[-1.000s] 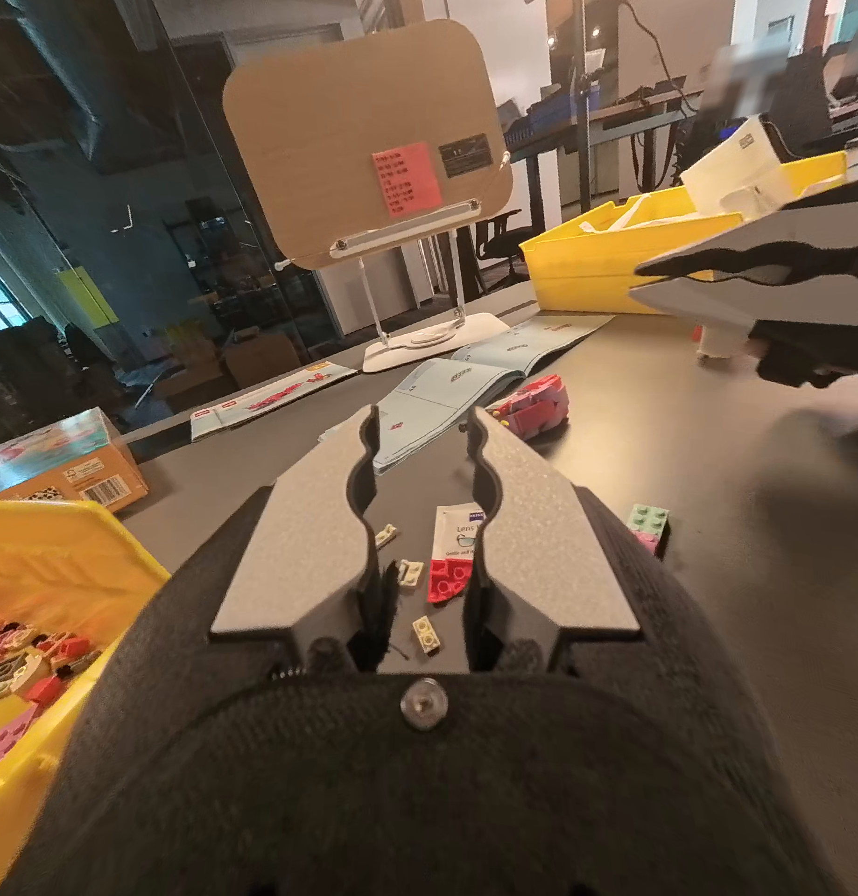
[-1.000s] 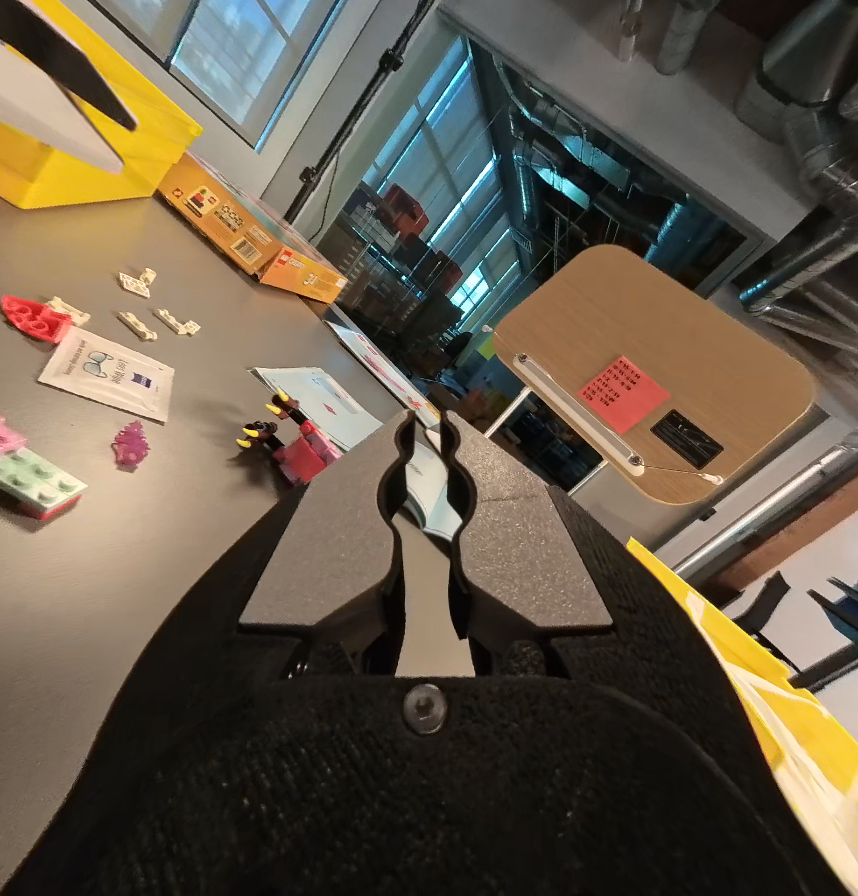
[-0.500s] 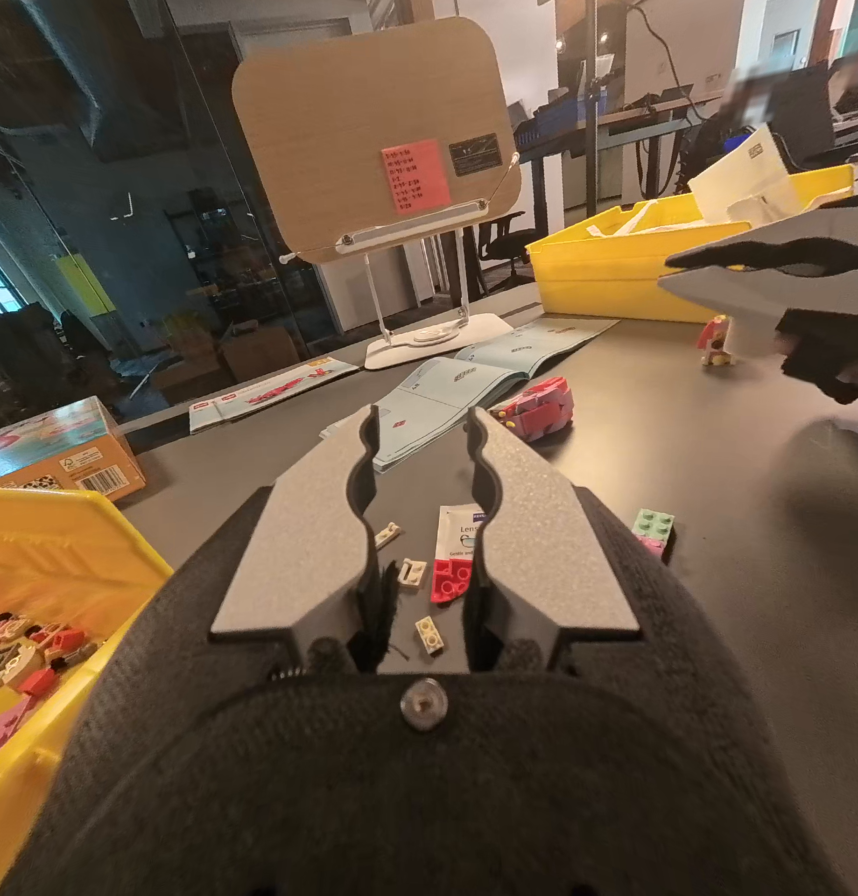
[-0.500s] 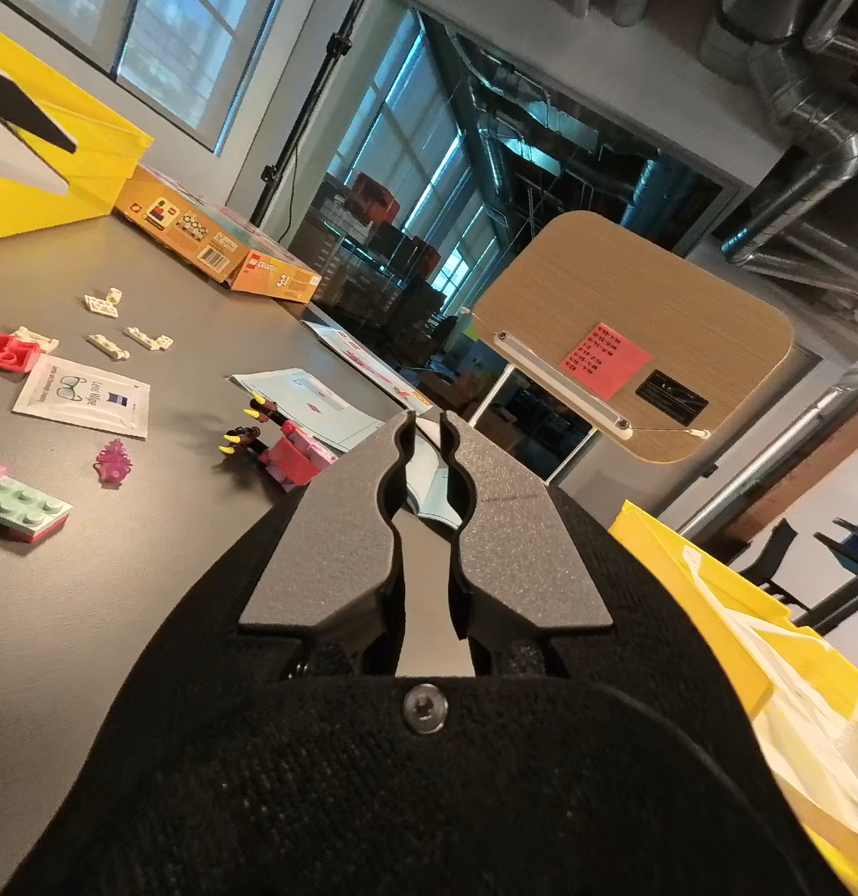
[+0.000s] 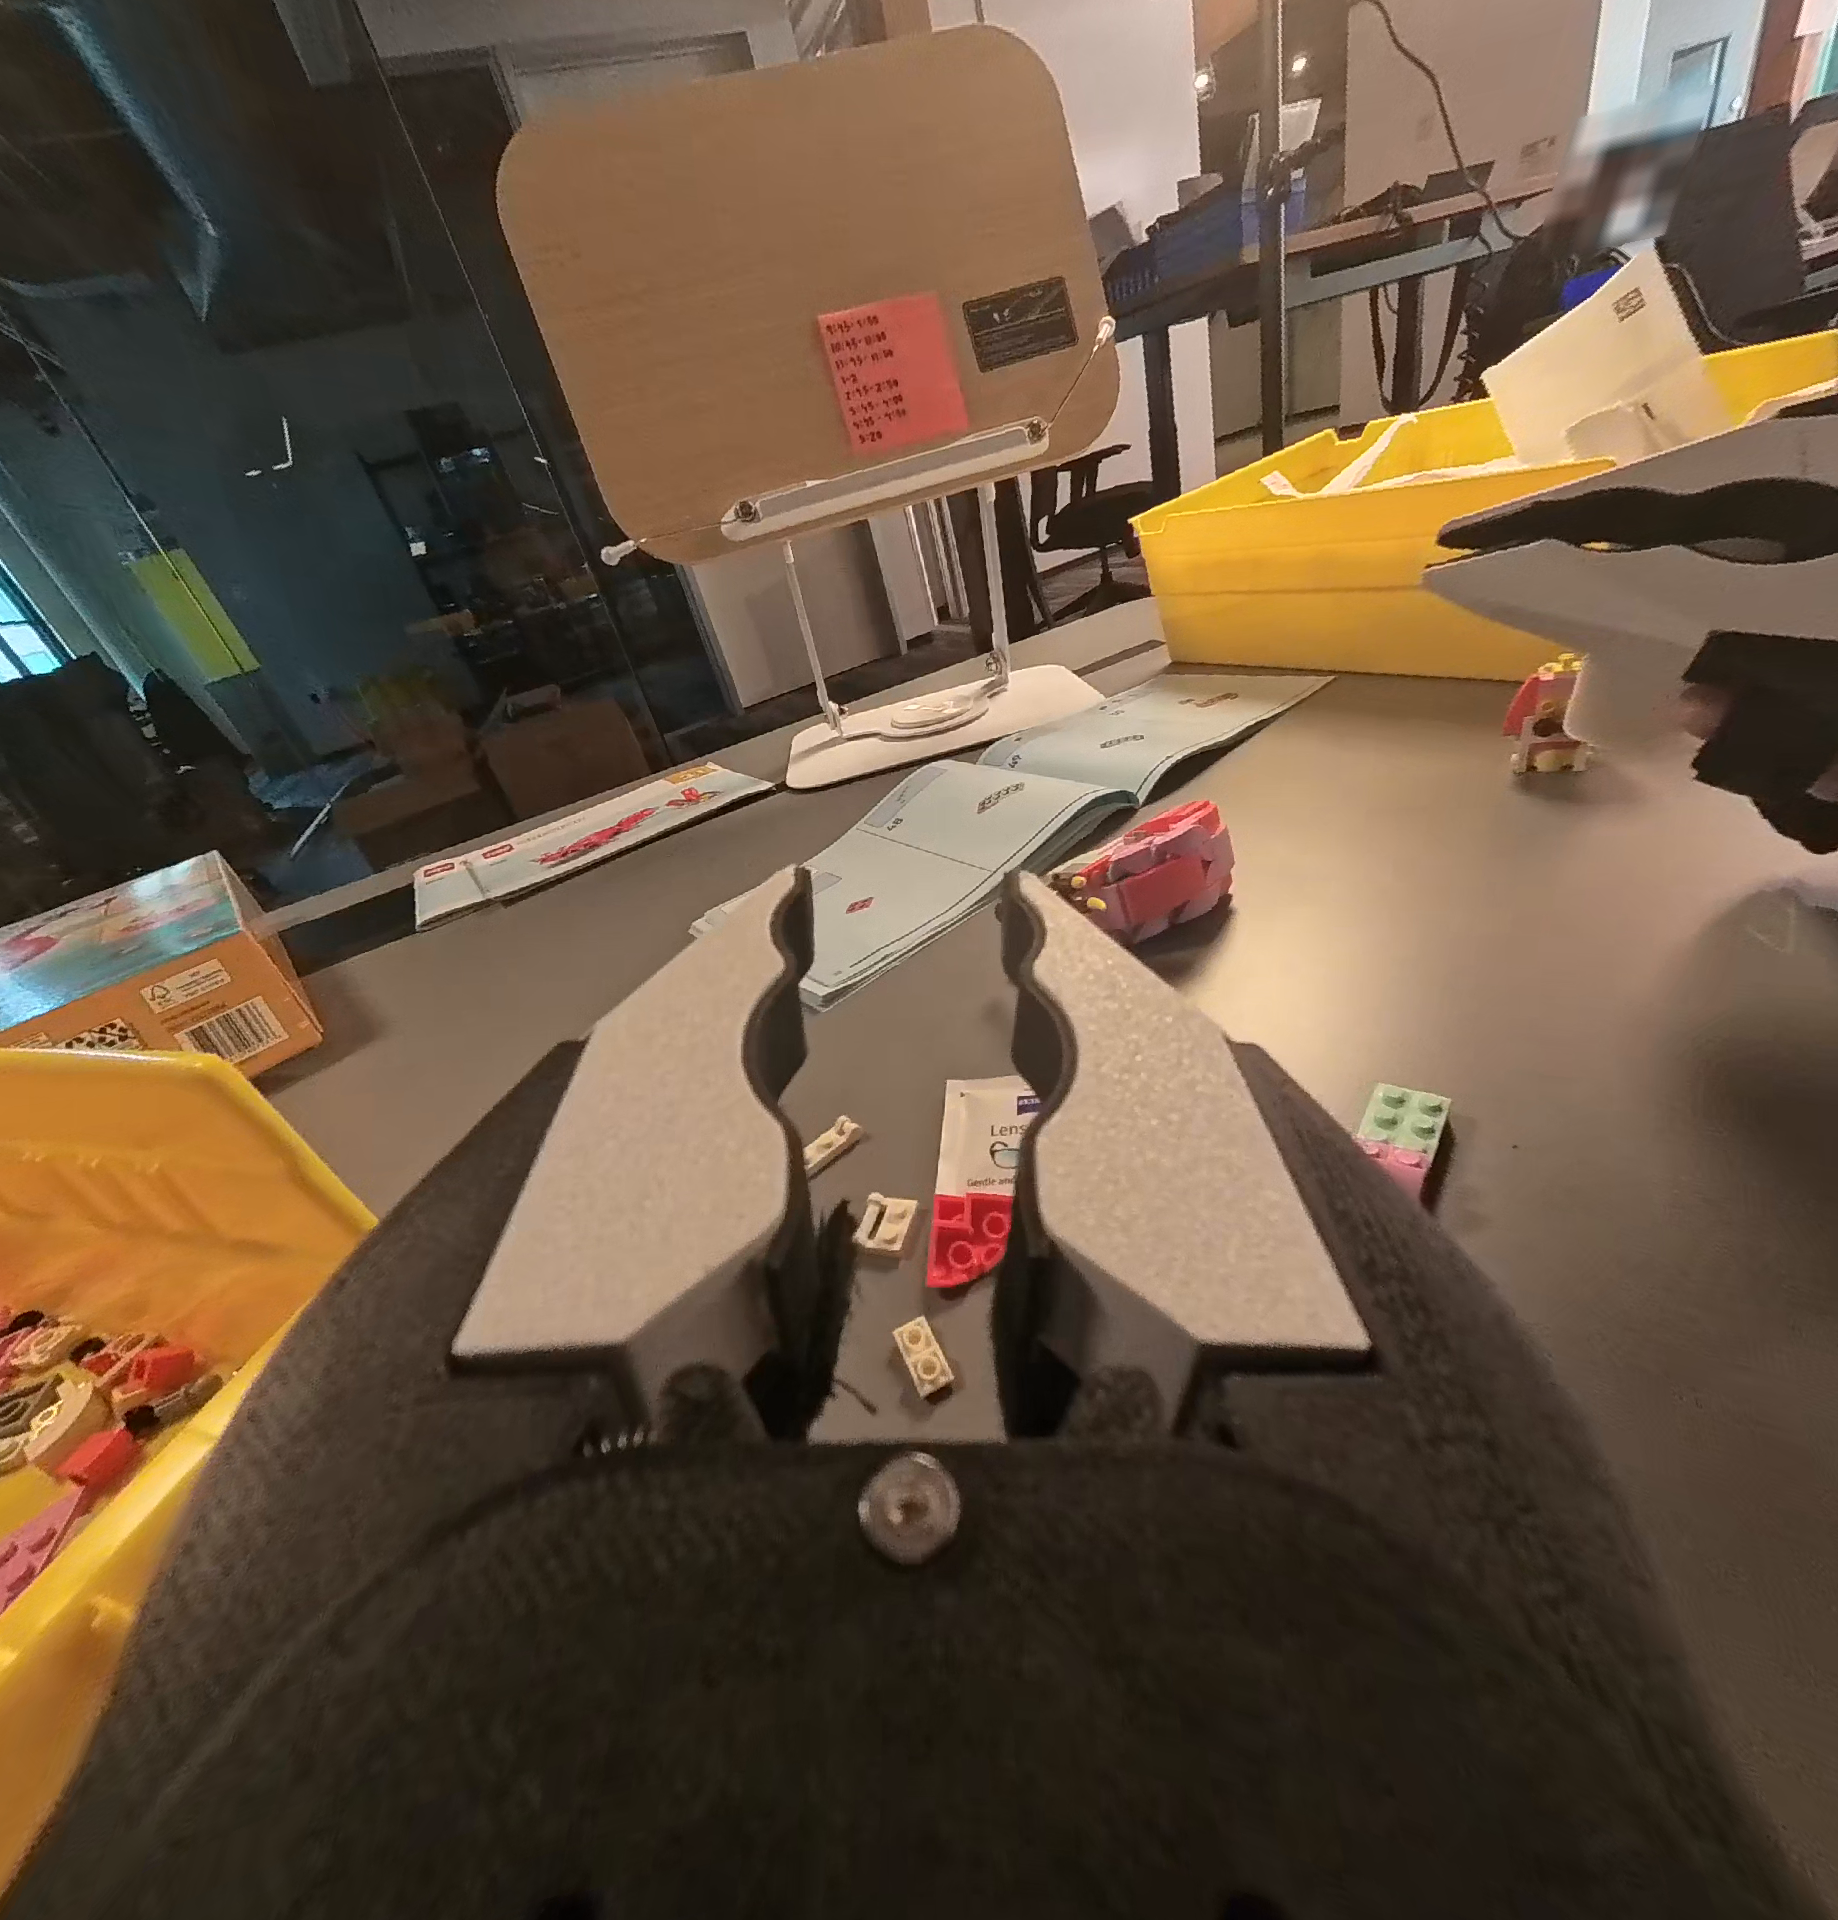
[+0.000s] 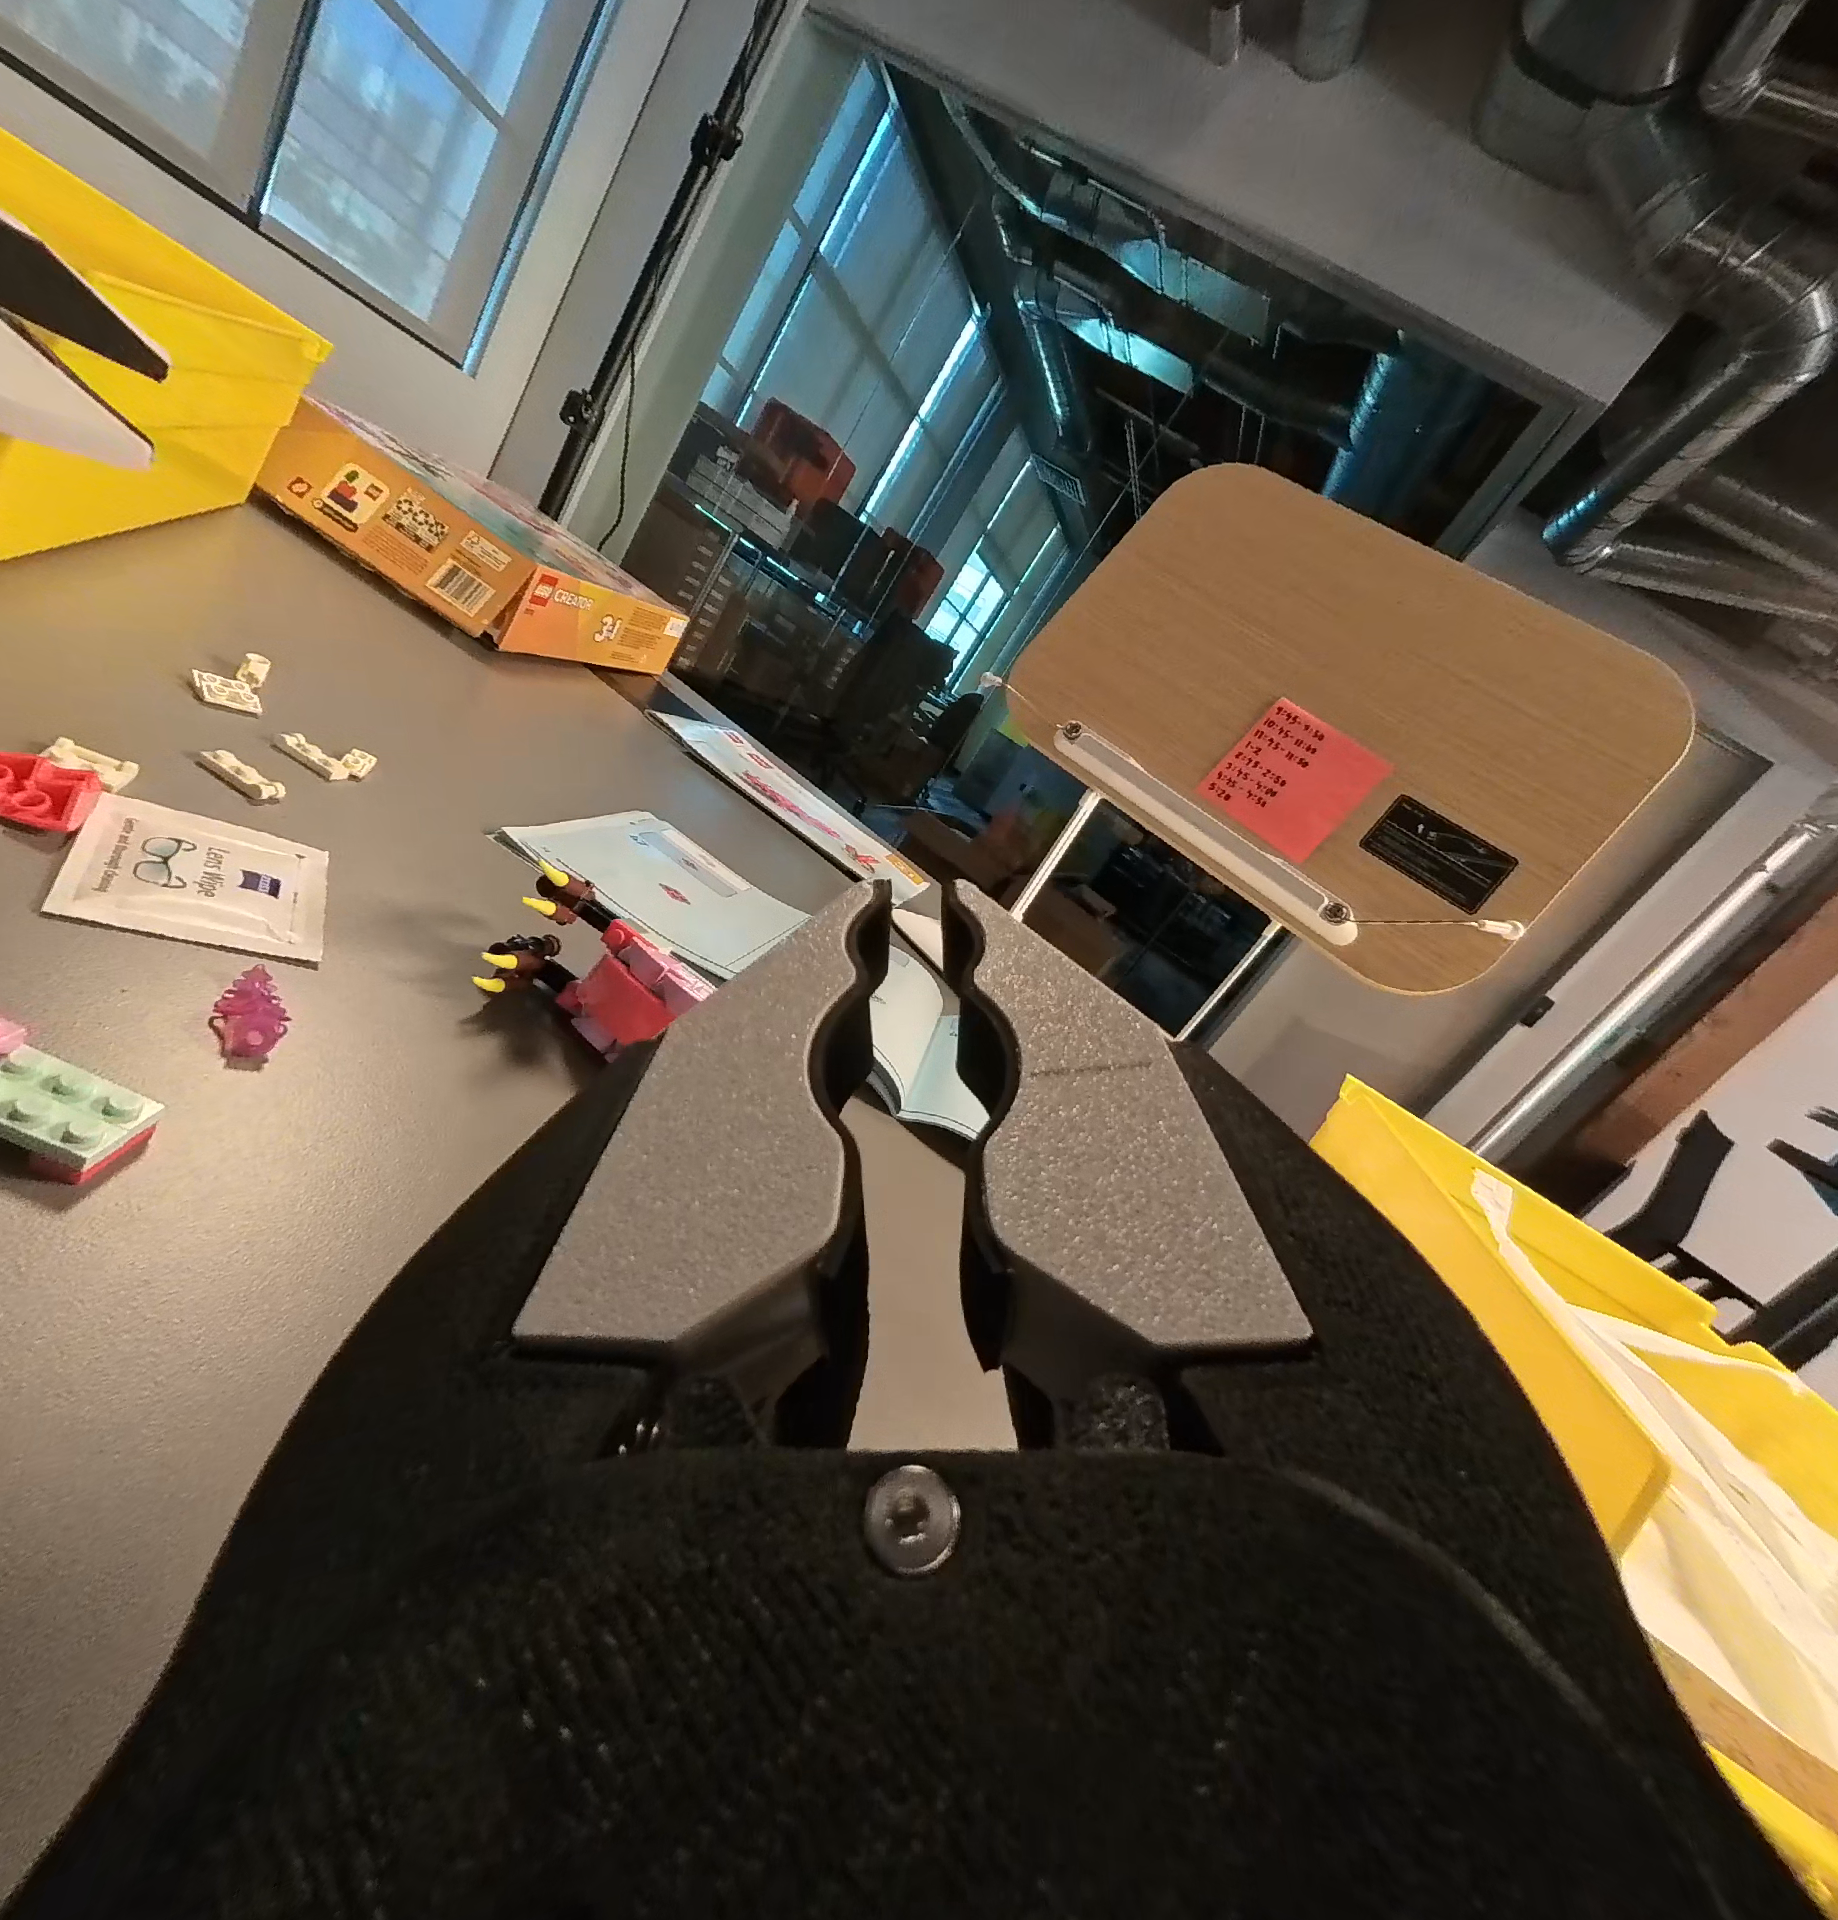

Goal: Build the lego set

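Left gripper (image 5: 904, 914) hangs released above flat-lying cream plates (image 5: 925, 1354); right gripper (image 6: 913, 902) nearly clenched, bare.

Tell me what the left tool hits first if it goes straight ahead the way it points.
Probably the open pale-blue booklet: it lies just beyond the open, empty left tool, with the red-and-pink brick model slightly to its right. Depth is hard to judge.

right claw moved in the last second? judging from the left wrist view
Yes. The right claw has drawn back toward the right edge of the view, uncovering the small pink figure near the yellow bin that it hid a second ago.
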Demonstrator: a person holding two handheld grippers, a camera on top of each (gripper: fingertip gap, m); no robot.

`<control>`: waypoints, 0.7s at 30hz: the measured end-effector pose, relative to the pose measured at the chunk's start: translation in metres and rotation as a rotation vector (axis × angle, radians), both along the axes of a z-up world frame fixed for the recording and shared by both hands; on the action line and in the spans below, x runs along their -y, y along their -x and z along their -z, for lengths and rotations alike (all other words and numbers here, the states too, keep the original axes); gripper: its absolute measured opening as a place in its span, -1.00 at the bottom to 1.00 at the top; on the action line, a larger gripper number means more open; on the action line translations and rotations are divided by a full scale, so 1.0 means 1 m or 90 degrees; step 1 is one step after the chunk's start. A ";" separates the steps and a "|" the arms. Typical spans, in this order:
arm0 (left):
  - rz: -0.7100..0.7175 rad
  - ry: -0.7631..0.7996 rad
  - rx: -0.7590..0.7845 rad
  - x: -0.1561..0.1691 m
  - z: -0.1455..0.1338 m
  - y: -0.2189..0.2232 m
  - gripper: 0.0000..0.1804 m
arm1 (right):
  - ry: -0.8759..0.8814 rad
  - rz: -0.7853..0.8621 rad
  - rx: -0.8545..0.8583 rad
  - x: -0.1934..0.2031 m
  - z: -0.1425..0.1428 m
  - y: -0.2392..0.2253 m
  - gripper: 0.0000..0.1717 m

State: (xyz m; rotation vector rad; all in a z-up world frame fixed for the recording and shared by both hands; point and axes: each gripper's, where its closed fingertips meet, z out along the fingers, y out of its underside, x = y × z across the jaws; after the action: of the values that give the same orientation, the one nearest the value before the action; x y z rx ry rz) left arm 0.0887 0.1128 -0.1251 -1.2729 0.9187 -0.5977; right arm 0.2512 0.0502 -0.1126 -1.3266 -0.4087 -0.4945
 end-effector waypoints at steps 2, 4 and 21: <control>0.000 0.000 0.000 0.000 0.000 0.000 -0.62 | -0.001 0.000 -0.001 0.000 0.000 0.000 -0.92; -0.001 0.001 0.000 0.000 0.000 0.000 -0.62 | -0.001 0.000 -0.002 0.000 0.000 0.000 -0.92; 0.000 0.000 0.004 0.000 -0.001 0.001 -0.62 | -0.004 0.005 -0.007 0.001 -0.002 -0.002 -0.92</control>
State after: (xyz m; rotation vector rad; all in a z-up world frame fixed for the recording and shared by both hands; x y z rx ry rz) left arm 0.0881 0.1133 -0.1244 -1.2706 0.9128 -0.6022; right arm 0.2537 0.0495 -0.1110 -1.3252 -0.3927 -0.4939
